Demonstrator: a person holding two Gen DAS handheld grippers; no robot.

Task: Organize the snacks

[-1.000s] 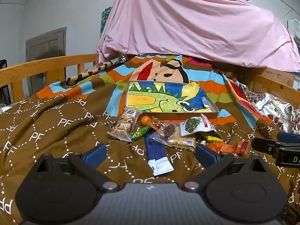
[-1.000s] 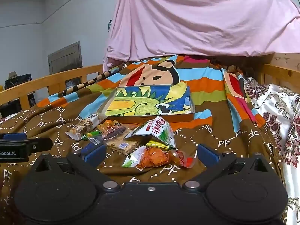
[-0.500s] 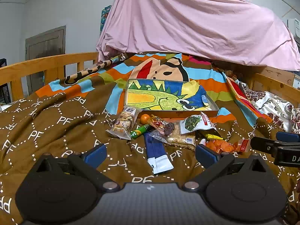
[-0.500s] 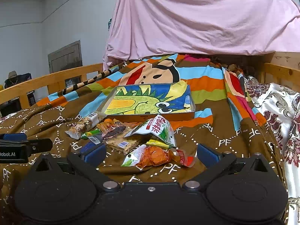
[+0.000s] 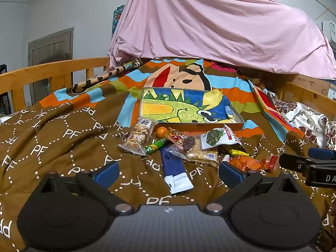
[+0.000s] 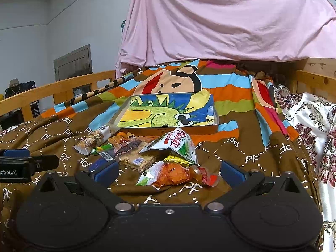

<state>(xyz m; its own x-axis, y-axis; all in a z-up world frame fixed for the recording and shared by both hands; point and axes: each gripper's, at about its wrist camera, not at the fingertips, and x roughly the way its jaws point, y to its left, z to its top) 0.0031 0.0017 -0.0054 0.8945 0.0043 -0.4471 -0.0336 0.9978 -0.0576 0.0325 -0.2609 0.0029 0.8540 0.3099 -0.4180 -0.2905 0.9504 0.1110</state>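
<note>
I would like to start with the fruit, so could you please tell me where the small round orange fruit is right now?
In the left wrist view, the small round orange fruit lies on the brown blanket against the front wall of the shallow dinosaur-print box, between the clear nut-bar packet and the clear red-sweets wrapper.

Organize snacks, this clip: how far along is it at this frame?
Nothing looks done: the dinosaur-lined box holds no snacks. Nothing is in hand either; the left gripper and right gripper both hang open above the bedspread. All the work is left: the orange snack pack, green-leaf pouch, nut bar and blue packet lie piled before the box.
</note>
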